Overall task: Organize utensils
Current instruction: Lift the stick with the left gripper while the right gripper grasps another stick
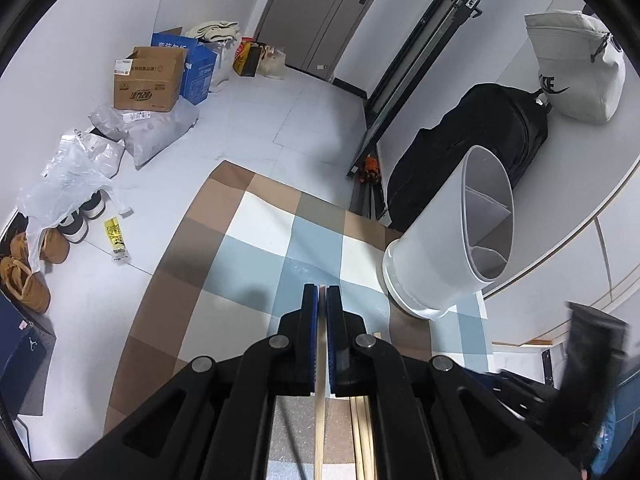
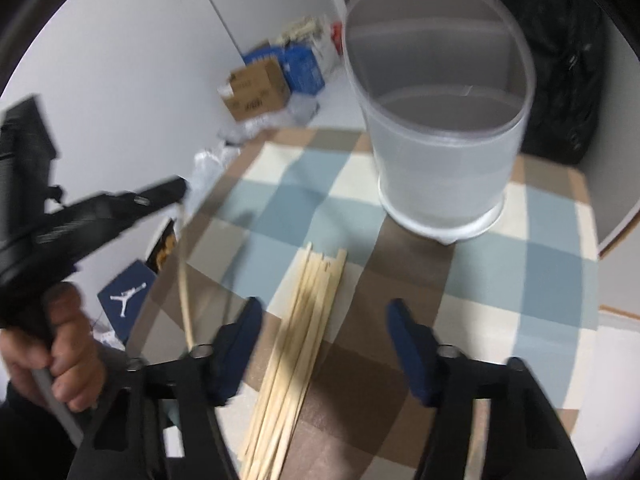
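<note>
Slim wooden chopstick point(image 1: 319, 420), perhaps square-edged.

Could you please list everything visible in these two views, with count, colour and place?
Holder: one, white, divided inside, upright on the checked cloth.
Chopsticks: a bundle, pale wood, flat on the cloth before the holder.
Single chopstick: one, pale wood, clamped in the left gripper.
Cardboard box: one, brown, on the floor by the wall.
Backpack: one, black, beyond the holder.
Left gripper: jaws shut.
Right gripper: jaws apart above the bundle.
Hand: one, holding the left gripper.
</note>
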`<state>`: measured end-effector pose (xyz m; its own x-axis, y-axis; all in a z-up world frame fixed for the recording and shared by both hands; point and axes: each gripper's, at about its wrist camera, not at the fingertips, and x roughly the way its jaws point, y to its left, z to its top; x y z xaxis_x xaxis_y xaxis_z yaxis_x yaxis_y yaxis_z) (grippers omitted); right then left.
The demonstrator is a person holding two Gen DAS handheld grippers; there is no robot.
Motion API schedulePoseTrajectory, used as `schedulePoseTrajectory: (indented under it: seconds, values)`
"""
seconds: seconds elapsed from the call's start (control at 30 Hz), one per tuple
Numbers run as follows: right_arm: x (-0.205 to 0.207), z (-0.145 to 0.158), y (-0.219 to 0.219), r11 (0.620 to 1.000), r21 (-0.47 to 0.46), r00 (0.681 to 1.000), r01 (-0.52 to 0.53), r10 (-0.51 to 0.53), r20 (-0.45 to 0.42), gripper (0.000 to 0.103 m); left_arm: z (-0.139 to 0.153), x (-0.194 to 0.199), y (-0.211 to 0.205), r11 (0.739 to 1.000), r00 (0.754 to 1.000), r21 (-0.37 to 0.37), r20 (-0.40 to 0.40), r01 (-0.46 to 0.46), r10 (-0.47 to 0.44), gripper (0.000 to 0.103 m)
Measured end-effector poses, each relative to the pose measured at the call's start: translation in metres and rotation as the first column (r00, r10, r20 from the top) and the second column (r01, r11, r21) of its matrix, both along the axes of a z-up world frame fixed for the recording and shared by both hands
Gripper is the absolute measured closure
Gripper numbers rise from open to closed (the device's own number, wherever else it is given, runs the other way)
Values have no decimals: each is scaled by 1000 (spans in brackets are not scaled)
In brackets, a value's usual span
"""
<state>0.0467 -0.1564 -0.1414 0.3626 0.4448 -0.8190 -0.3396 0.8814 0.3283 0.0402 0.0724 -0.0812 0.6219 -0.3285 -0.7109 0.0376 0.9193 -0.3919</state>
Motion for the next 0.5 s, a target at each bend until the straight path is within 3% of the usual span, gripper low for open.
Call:
schedulePoseTrajectory:
  seconds: [0.3, 0.37, 0.43, 0.5]
  values:
    - [27, -22, 24, 997, -82, 995, -14, 6, -102, 70, 8, 0, 10, 1000, 1000, -16, 19, 15, -15, 103]
    - [32, -26, 31, 992, -126, 994, -13, -1, -111, 76, 9, 1, 12, 1000, 1000, -24, 22, 10, -9, 103]
    - [33, -27, 31, 990, -140, 994, -7, -8, -109, 93, 9, 2, 14, 999, 1000, -32, 22, 3, -2, 103]
    - [33, -27, 32, 986, -164, 994, -8, -9, -105, 94, 9, 3, 17, 999, 1000, -41, 22, -2, 3, 103]
